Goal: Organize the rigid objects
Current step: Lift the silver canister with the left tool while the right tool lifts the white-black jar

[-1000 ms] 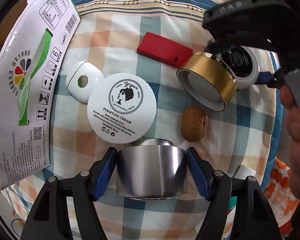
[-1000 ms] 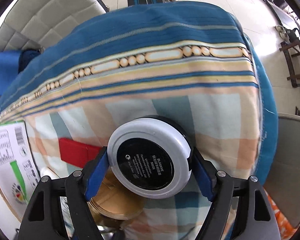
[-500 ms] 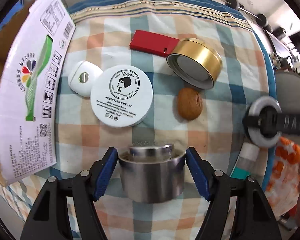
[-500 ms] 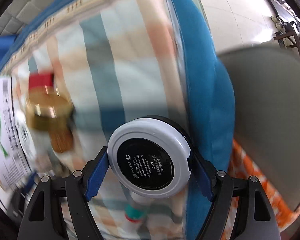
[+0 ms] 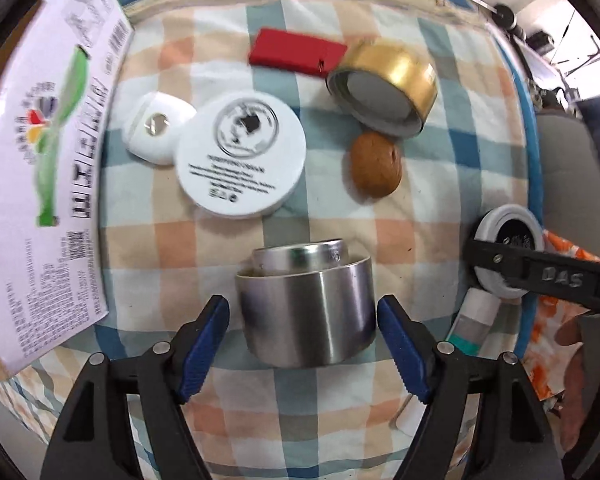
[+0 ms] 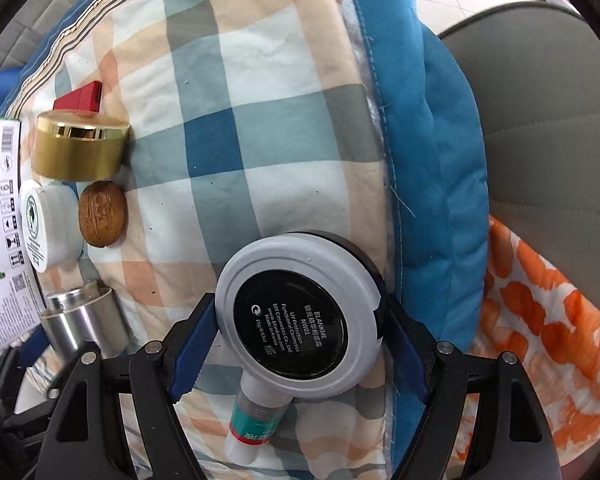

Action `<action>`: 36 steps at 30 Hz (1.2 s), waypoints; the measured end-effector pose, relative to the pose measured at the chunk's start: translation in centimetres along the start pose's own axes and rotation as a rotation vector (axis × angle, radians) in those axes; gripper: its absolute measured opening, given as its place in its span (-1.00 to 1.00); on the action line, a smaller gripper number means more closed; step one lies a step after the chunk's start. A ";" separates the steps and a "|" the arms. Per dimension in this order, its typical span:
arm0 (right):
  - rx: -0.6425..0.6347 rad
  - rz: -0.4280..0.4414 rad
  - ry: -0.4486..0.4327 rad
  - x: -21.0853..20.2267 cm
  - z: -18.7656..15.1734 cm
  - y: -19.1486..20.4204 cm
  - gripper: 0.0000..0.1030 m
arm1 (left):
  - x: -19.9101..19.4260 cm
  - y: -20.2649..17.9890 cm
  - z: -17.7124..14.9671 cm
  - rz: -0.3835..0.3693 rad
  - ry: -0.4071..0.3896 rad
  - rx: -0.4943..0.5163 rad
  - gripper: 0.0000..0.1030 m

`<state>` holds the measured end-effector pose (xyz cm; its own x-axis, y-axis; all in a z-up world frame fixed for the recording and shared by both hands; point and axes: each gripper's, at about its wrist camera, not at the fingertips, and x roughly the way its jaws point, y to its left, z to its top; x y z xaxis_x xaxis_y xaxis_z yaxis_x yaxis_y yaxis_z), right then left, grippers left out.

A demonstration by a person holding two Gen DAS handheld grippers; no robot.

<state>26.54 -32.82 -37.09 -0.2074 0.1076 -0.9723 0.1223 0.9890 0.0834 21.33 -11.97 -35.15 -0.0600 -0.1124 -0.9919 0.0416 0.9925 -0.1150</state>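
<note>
The left gripper [image 5: 302, 354] is opening its jaws, its blue pads [image 5: 204, 352] already standing clear of the steel cup [image 5: 306, 312], which is sitting on the checked cloth [image 5: 440, 152] below the white jar [image 5: 240, 156]; on that soft, rumpled cloth the cup is at risk of tipping or rolling if a pad catches it. To its right, near the blue border [image 6: 432, 184], the right gripper [image 6: 300, 330] is clamping the compact [image 6: 298, 320] directly above a small tube [image 6: 256, 420]. Set down there, the compact is likely landing crooked on the tube and sliding off the edge.
</note>
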 end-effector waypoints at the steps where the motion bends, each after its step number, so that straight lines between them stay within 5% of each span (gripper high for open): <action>1: 0.004 0.003 0.001 0.1 -0.4 -0.2 0.59 | 0.6 -0.3 0.0 0.002 0.023 0.010 0.46; 11: 0.044 -0.016 0.016 2.4 2.2 -1.8 0.60 | 3.2 1.4 1.5 -0.026 0.037 -0.053 0.36; 15: 0.020 -0.049 0.004 2.9 2.3 -0.9 0.57 | 2.8 1.4 1.4 -0.009 0.021 -0.005 0.35; 27: -0.033 -0.041 -0.024 1.0 -1.5 3.1 0.55 | -1.6 0.6 -0.8 -0.009 -0.072 0.012 0.34; 36: -0.050 0.046 -0.075 -3.1 -4.6 4.4 0.55 | -8.0 3.8 -0.4 -0.080 -0.169 -0.016 0.34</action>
<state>23.24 -28.35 -32.71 -0.1289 0.1468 -0.9807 0.0809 0.9872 0.1372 21.55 -7.25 -27.58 0.1063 -0.1966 -0.9747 0.0275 0.9805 -0.1947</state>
